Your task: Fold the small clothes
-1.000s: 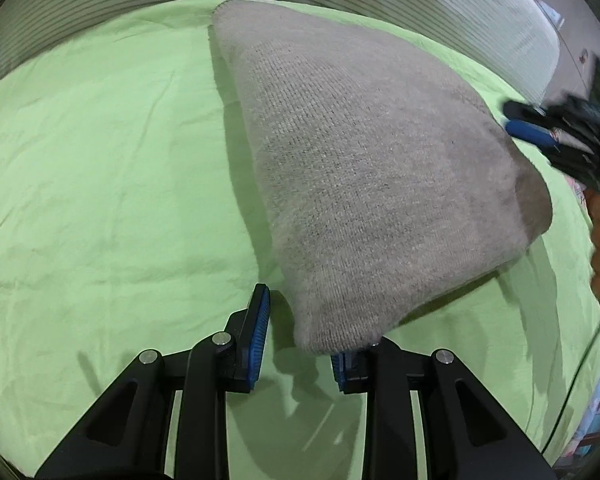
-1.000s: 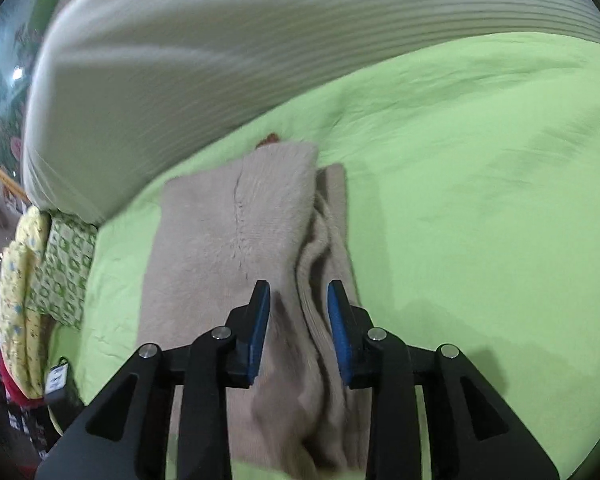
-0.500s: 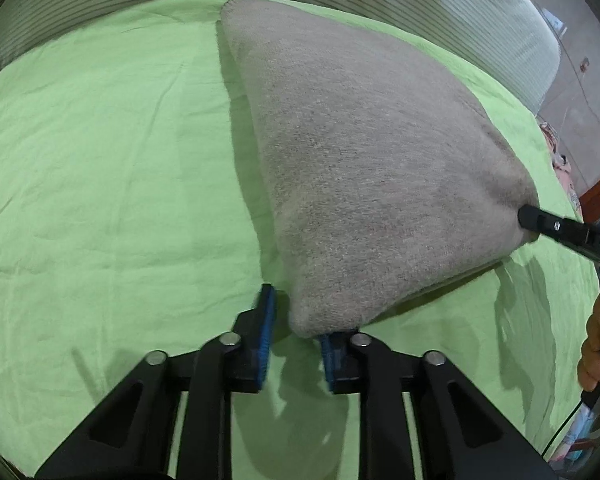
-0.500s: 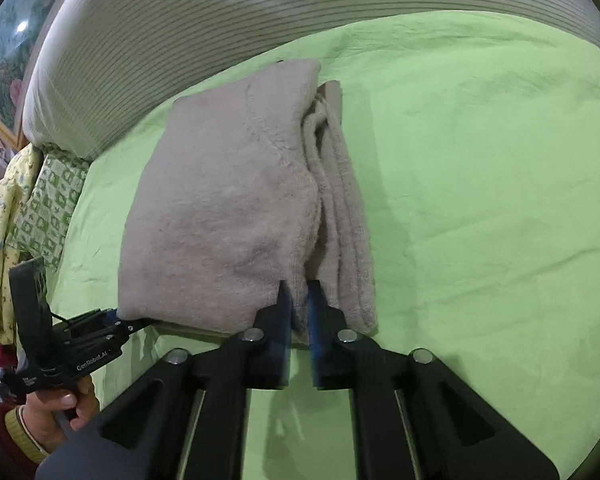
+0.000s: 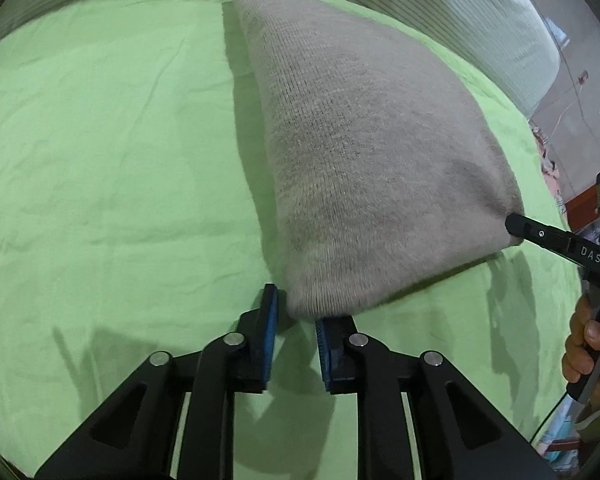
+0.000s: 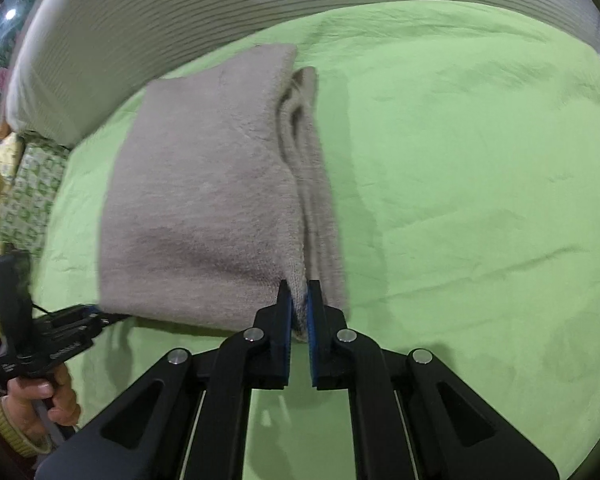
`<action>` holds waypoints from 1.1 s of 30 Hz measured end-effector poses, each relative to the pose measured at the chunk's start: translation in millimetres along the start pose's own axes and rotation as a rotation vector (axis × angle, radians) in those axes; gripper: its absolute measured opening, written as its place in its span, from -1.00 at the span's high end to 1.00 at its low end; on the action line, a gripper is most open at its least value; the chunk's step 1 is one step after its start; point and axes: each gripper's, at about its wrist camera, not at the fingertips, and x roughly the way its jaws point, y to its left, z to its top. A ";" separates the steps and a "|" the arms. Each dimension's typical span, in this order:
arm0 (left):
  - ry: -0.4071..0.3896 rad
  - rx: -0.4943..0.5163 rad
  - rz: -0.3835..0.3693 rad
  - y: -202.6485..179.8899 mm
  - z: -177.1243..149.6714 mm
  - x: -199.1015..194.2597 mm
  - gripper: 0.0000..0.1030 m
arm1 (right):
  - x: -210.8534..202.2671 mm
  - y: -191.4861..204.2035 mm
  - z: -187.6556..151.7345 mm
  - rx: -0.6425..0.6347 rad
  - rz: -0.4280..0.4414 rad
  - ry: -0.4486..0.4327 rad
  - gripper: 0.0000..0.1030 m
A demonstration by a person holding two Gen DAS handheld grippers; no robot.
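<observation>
The folded grey knit garment (image 5: 364, 152) is lying on the green sheet (image 5: 100, 160), long axis running near to far, its near edge being pinched rightward by the right gripper (image 6: 299, 300) while the left gripper (image 5: 296, 320), fingers apart, is straddling the left corner.

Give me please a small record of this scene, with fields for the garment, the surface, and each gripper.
garment: grey-beige knitted garment, folded, near edge lifted
surface: light green bed sheet, wrinkled
right gripper: shut on the garment's near corner
left gripper: fingers apart, the other near corner between them; grip unclear
background: striped white-grey bedding
</observation>
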 end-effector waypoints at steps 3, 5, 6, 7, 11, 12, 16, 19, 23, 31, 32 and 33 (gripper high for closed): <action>-0.008 0.012 -0.028 3.1 -3.4 -18.1 0.52 | -12.7 -5.4 1.7 0.045 0.027 -0.028 0.65; -0.028 -0.001 -0.058 6.6 -3.5 -34.9 0.23 | -23.3 -10.3 4.3 0.087 0.054 -0.067 0.52; -0.046 -0.012 -0.070 7.7 -3.3 -42.4 0.03 | -25.3 -11.4 6.5 0.096 0.057 -0.076 0.37; -0.069 -0.023 -0.077 8.9 -1.4 -49.6 -0.04 | -28.5 -12.5 9.4 0.106 0.060 -0.094 0.31; -0.109 -0.081 -0.100 10.9 15.5 -60.9 -0.18 | -28.0 -11.8 23.2 0.130 0.090 -0.118 0.13; -0.113 -0.097 -0.108 12.0 21.8 -61.1 -0.19 | -26.7 -10.3 25.2 0.127 0.086 -0.122 0.08; -0.109 -0.153 -0.136 17.9 44.2 -54.5 -0.30 | -15.9 0.7 41.1 0.123 0.098 -0.134 -0.02; -0.094 -0.197 -0.156 21.1 56.1 -43.2 -0.39 | -7.4 6.2 55.6 0.130 0.112 -0.137 -0.08; -0.079 -0.227 -0.153 22.3 74.2 -28.4 -0.39 | 5.2 6.0 73.1 0.150 0.133 -0.126 -0.15; -0.059 -0.253 -0.144 26.2 101.0 -3.5 -0.58 | 24.8 -6.1 92.9 0.178 0.157 -0.089 -0.20; -0.058 -0.253 -0.140 26.4 103.7 0.1 -0.59 | 28.2 -8.6 93.9 0.182 0.156 -0.080 -0.20; -0.054 -0.255 -0.145 27.7 107.3 4.1 -0.60 | 30.1 -10.2 94.4 0.187 0.159 -0.073 -0.21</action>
